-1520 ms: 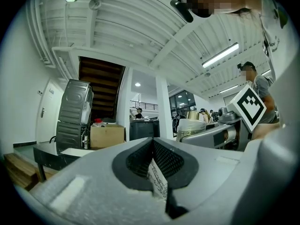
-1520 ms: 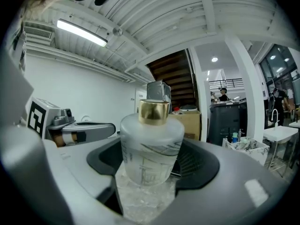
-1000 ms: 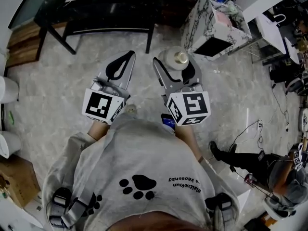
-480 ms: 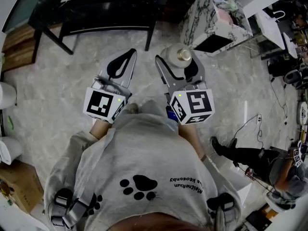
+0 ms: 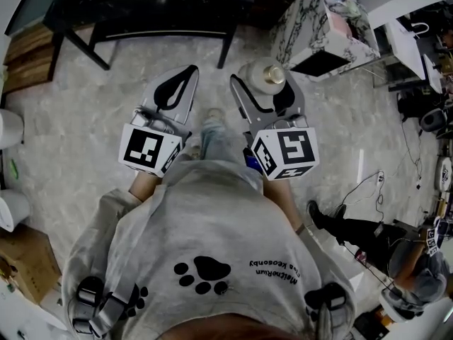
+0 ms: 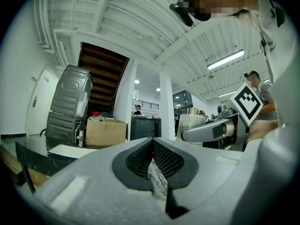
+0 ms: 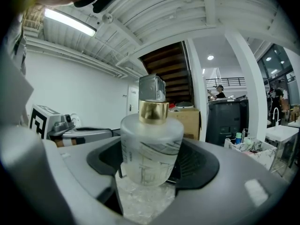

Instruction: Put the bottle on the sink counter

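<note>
Bottle (image 7: 151, 144) stands gripped in right tongs (image 5: 263, 85); label print illegible.

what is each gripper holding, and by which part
The right gripper holds the frosted bottle by its body, below the gold cap. The left gripper is shut and holds nothing.

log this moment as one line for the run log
right tool: shut on bottle | bottle: upright, gold cap on | left tool: shut, empty | placed: not yet
</note>
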Available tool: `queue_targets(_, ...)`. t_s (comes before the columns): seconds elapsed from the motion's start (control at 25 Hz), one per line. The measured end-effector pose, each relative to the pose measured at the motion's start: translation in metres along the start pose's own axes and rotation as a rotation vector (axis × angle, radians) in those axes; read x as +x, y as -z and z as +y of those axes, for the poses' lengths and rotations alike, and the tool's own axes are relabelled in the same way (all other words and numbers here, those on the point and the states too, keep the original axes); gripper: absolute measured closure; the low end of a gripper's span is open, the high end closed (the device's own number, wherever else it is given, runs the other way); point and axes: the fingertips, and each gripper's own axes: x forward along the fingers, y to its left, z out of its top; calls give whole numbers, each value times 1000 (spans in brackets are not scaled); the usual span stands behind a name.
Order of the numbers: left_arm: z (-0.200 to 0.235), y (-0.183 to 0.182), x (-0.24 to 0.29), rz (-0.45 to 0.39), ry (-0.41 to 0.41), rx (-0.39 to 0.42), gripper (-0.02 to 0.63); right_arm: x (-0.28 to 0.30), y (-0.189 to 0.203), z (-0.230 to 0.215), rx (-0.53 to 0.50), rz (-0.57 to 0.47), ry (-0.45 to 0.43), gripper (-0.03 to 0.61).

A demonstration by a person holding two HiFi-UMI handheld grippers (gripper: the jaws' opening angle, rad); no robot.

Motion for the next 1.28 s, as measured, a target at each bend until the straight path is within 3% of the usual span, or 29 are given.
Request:
queue_targets(0.52, 38, 13, 71, 42, -26, -5, 611, 77, 1, -57, 29, 15, -28, 239)
queue_targets(1.28, 97, 11, 207, 15, -114, 10, 611, 193, -13, -172, 16, 14, -90, 239)
